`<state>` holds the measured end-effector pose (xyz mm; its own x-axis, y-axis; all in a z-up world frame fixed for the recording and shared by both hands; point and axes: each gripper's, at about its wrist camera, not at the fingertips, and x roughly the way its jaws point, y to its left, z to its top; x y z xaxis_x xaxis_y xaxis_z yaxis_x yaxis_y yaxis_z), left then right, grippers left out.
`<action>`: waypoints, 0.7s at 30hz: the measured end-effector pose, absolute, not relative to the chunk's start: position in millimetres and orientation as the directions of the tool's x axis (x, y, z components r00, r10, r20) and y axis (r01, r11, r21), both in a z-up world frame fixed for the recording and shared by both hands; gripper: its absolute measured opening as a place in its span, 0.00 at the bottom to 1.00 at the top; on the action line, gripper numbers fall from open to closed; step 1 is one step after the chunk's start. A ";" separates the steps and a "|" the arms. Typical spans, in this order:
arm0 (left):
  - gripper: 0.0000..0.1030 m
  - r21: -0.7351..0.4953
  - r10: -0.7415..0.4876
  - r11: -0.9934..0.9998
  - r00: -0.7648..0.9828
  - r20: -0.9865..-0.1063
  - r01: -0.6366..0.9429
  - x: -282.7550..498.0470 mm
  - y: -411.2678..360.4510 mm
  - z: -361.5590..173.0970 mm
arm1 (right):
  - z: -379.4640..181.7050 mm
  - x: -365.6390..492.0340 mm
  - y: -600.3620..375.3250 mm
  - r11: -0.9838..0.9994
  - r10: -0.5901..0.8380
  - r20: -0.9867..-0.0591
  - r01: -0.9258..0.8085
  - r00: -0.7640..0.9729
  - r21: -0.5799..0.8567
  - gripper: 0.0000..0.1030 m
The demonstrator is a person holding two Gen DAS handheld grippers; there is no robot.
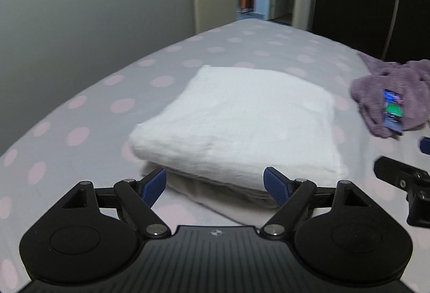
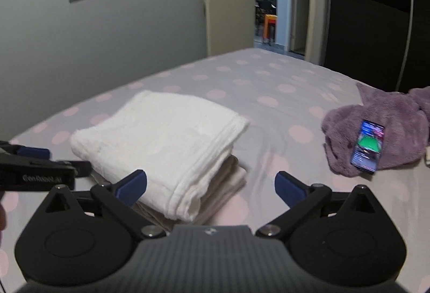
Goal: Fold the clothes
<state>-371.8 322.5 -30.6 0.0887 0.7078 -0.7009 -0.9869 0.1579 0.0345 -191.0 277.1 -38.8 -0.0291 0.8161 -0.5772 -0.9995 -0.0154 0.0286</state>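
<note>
Folded white cloth [image 1: 236, 121], squared, lying on top of a folded beige piece [image 2: 228, 182] whose edges show under its near side; the stack sits on a bed [image 1: 80, 104] with a grey sheet dotted pink. Left of the stack: bare sheet out to the bed's edge, then a grey wall. Beyond the stack: bare sheet to the far edge of the bed, then an open doorway. Right of the stack, apart from it: a crumpled purple fleece garment [image 2: 376, 131] near the bed's right edge, with a lit phone [image 2: 367, 145] lying on it; a strip of bare sheet separates fleece and stack. Left claw [image 1: 215, 185]: jaws spread wide, empty, blue fingertips [image 1: 154, 184] just before the stack's near edge, contact not discernible. Right claw [image 2: 211, 189]: jaws spread wide, empty, at the stack's near right corner, the corner showing between the fingers, no pad pressing on it.
</note>
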 end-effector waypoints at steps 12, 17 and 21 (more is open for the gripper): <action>0.77 0.081 0.694 0.137 0.038 -0.719 -0.987 -372.3 310.0 -28.0 | -38.3 -208.0 268.6 0.035 0.773 -0.635 -0.999 0.002 0.040 0.99; 0.77 0.089 0.699 0.137 0.033 -0.715 -0.986 -373.6 308.3 -25.3 | -37.7 -211.5 268.8 0.036 0.763 -0.646 -0.998 -0.003 0.047 0.99; 0.77 0.100 0.700 0.140 0.027 -0.713 -0.985 -372.4 309.7 -25.2 | -38.0 -213.5 270.0 0.038 0.761 -0.649 -0.998 -0.007 0.056 0.99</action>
